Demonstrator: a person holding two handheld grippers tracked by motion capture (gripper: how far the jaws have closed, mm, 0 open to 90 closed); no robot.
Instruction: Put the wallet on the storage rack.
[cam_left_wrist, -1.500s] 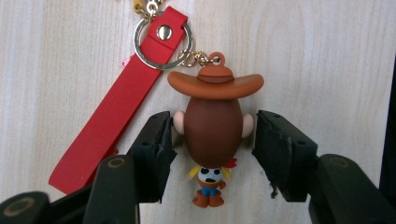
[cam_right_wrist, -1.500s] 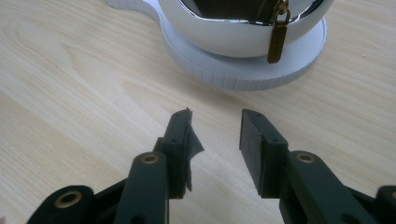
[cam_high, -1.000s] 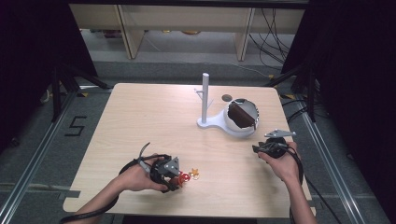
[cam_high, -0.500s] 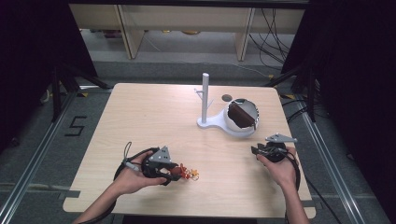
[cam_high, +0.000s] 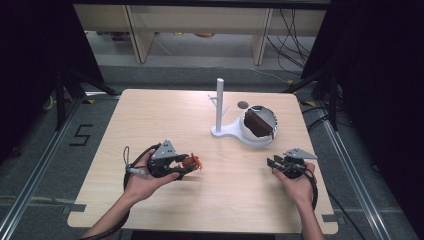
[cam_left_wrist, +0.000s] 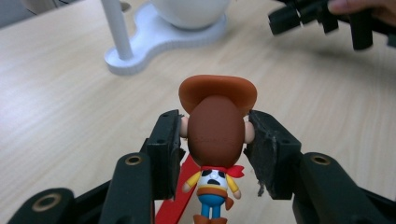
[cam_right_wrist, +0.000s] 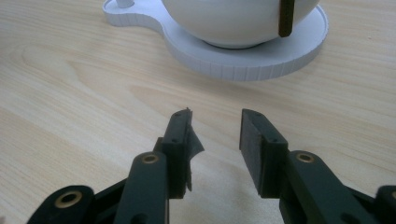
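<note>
Having turned toward the stand, the left gripper clamps the cowboy figurine; right gripper gapes empty.

Left gripper at near left, jaws pointing right, clamped on a cowboy figurine's head. Right gripper at near right, jaws pointing left, parted with nothing between. Both forearms enter from the near edge.

Figurine: orange-brown hat, yellow shirt, blue trousers.
</note>
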